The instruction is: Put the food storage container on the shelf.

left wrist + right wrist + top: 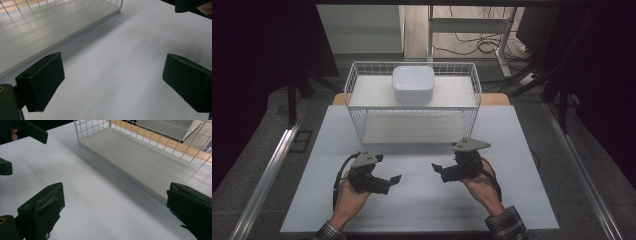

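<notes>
A white wire rack point(412, 102) with two shelves stands at the far middle of the table. On its top shelf rests a white square bowl point(413, 83). My left gripper point(388, 172) hovers over the table's near left, open, jaws pointing right with nothing between them. My right gripper point(439, 166) is at the near right, open and empty, jaws pointing left toward the other. In the left gripper view the rack's lower shelf point(50, 22) lies ahead to the left. The right gripper view shows the same lower shelf point(150, 160) ahead, with the left gripper's jaws at the upper left.
The pale grey tabletop point(422, 200) spreads bare between and in front of the grippers. A metal rail point(267, 175) runs along the floor at the left. Cables point(482, 45) and a desk frame lie on the floor beyond the rack.
</notes>
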A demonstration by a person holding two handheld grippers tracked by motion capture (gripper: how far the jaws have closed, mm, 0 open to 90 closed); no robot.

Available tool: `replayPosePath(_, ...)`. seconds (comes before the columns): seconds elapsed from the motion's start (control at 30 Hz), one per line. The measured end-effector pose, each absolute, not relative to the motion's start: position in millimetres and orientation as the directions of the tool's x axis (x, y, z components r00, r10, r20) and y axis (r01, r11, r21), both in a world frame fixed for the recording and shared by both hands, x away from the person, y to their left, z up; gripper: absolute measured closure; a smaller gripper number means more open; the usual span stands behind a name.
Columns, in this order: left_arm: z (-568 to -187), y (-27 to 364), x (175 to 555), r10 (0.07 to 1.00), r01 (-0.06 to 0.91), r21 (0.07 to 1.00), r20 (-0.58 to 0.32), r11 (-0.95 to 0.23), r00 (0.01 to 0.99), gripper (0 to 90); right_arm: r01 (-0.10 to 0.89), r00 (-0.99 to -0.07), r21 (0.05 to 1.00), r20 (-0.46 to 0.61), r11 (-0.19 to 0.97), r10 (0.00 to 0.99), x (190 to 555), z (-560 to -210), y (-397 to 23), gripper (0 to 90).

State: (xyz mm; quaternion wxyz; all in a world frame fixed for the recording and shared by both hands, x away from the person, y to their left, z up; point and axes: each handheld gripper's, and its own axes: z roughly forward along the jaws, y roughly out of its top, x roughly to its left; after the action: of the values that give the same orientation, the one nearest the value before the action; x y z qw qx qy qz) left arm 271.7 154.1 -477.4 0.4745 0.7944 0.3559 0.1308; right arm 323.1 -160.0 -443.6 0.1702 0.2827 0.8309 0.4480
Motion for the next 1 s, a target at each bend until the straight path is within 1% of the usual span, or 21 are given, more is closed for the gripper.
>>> replayPosePath(0.67,-495,169,247,0.713,0.471,0.833,-0.140,-0.290,0.687,3.7,0.339,-0.778,0.809,-0.046,0.480,0.626,299,-462,-175,1.1)
replayPosePath(1.0,-501,184,234,0.732,0.486,0.826,-0.140,-0.285,0.667,3.9,0.366,-0.752,0.813,-0.029,0.453,0.659,289,-467,-194,1.1)
